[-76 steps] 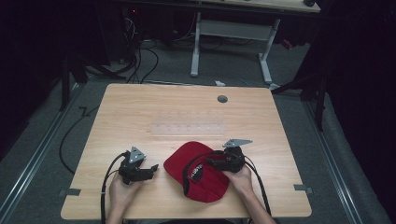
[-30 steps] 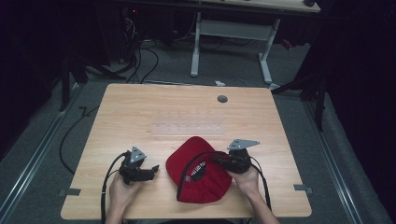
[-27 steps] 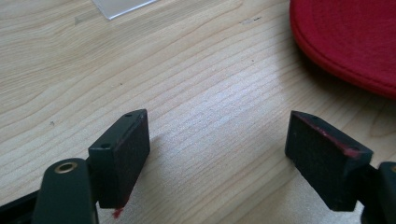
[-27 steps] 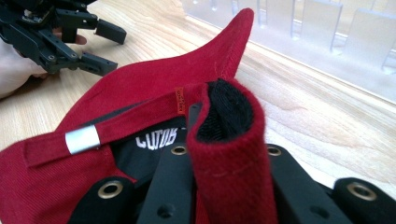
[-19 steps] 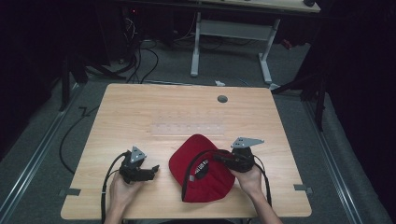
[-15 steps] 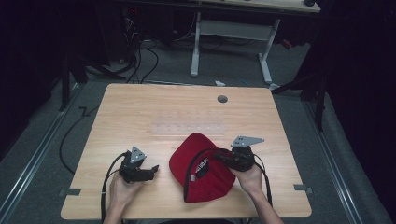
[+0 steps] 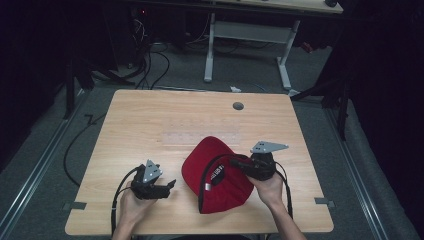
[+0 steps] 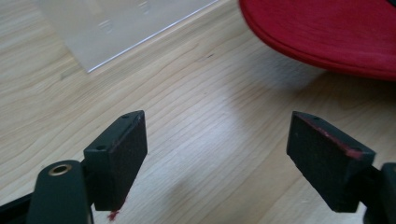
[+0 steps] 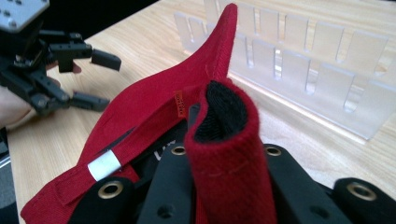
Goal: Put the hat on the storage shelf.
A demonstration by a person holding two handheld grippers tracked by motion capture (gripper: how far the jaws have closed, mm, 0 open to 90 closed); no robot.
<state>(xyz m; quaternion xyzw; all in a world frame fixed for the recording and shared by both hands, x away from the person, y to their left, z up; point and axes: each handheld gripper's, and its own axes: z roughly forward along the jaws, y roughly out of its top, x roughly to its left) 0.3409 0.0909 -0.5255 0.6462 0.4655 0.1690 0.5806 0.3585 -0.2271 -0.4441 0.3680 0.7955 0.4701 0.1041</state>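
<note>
My right gripper [image 7: 239, 164] pinches the red cap [image 7: 216, 175] by its strap (folded); left gripper [image 7: 170, 186] gapes empty beside the cap

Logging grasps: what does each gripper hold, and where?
Right gripper clamps the red fabric cap by its folded rear strap. Left gripper holds nothing, jaws apart.

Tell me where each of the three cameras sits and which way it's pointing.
High view: above the table's near side, looking forward and down; both hands, both grippers.
Left gripper view: on the left gripper, facing bare wood; open jaws.
Right gripper view: on the right gripper, clamping the red cap.
All share the cap.
</note>
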